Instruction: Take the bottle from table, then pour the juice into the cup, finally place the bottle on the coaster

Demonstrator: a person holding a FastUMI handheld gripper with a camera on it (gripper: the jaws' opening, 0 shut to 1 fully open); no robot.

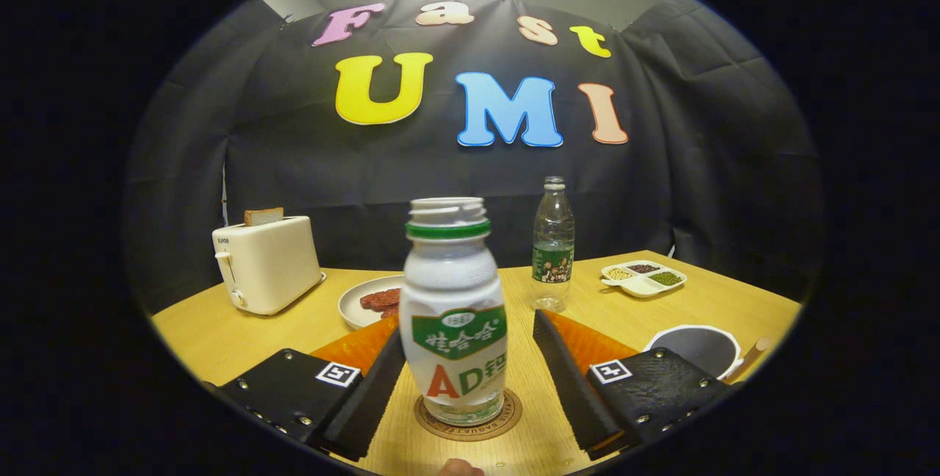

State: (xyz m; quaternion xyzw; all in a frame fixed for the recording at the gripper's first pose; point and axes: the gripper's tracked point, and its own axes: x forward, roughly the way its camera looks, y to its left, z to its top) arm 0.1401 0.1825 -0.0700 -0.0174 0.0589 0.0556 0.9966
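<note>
On the far left of the table (220, 336) sits a cream toaster (264, 264) with a slice of bread (264, 216) standing up out of its slot. Just right of it is a white plate (361, 301) carrying dark reddish pieces of food. My hand-held gripper (470, 369) is spread wide, and its left finger (371, 402) lies close beside the bottle (455, 314) (whether it brushes the label I cannot tell). The bottle stands upright between my fingers, capless, white with a green neck ring, and its base rests on the round brown coaster (507, 417). My right finger (573, 380) is clearly apart from the bottle, with bare wood showing in the gap. Beyond that gap, further back on the table, stands a clear plastic water bottle (553, 244) with a green label. Right of it, near the back edge, is a white divided tray (644, 279) holding small heaps of beans or grains in separate compartments. Nearest on the right, just beyond my right finger's mount, is the cup (698, 347), white-rimmed with a dark inside (contents not discernible).
</note>
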